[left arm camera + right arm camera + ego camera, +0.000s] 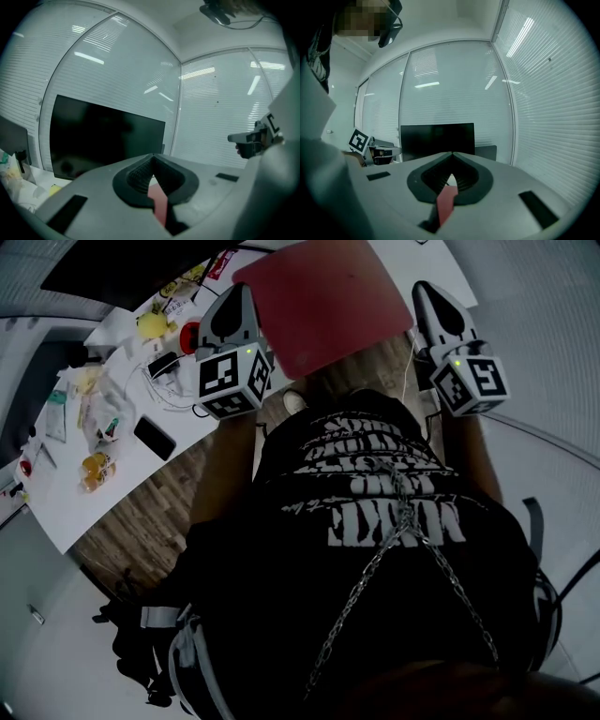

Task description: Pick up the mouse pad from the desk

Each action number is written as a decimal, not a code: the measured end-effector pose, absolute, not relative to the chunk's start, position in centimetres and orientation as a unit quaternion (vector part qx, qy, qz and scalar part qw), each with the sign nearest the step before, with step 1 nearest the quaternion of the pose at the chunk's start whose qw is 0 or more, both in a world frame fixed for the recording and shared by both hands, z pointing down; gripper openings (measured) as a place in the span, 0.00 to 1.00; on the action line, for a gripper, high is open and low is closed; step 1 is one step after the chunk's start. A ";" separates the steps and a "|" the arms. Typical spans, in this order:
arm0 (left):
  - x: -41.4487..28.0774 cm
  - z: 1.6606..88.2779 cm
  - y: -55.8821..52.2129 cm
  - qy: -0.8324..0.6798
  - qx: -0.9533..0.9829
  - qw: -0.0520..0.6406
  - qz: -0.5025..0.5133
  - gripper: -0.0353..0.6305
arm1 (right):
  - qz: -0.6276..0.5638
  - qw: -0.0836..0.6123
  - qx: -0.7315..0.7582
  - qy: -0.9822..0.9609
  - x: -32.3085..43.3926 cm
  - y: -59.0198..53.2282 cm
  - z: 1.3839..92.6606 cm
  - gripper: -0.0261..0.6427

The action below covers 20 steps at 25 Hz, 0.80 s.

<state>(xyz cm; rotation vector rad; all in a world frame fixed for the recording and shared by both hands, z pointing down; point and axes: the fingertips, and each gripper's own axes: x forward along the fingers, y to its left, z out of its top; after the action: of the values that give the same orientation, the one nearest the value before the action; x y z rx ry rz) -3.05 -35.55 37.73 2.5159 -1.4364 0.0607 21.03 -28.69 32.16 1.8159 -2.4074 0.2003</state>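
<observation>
Both claws clamp the red mouse pad (323, 301): left claw (242, 292) on one edge, right claw (424, 289) opposite. Head view shows the whole sheet raised beside the cluttered surface (141, 474); gripper views show only slivers.

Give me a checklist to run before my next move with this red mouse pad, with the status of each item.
1. Left gripper shut on the mouse pad edge: ok.
2. Right gripper shut on its opposite edge: ok.
3. Pad lifted off the desk: ok.
4. Pad flat between the grippers, not sagging: ok.
5. Underside free of anything stuck to it: cannot tell, hidden.
</observation>
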 end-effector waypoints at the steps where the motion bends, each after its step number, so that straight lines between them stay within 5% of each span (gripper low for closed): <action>1: -3.1 38.0 -36.0 -0.493 0.861 0.124 0.022 0.06 | 0.067 0.061 0.598 -0.796 21.1 -29.3 32.3 0.04; 20: 0.0 45.8 -44.5 -0.611 0.752 0.232 0.086 0.06 | 0.127 0.087 0.445 -0.882 26.7 -47.0 38.9 0.04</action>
<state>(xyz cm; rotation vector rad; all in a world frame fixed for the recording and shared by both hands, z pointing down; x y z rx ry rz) -0.02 -44.53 45.85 2.0670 -1.6785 0.2376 26.65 -47.01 38.86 1.3248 -2.6279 0.3771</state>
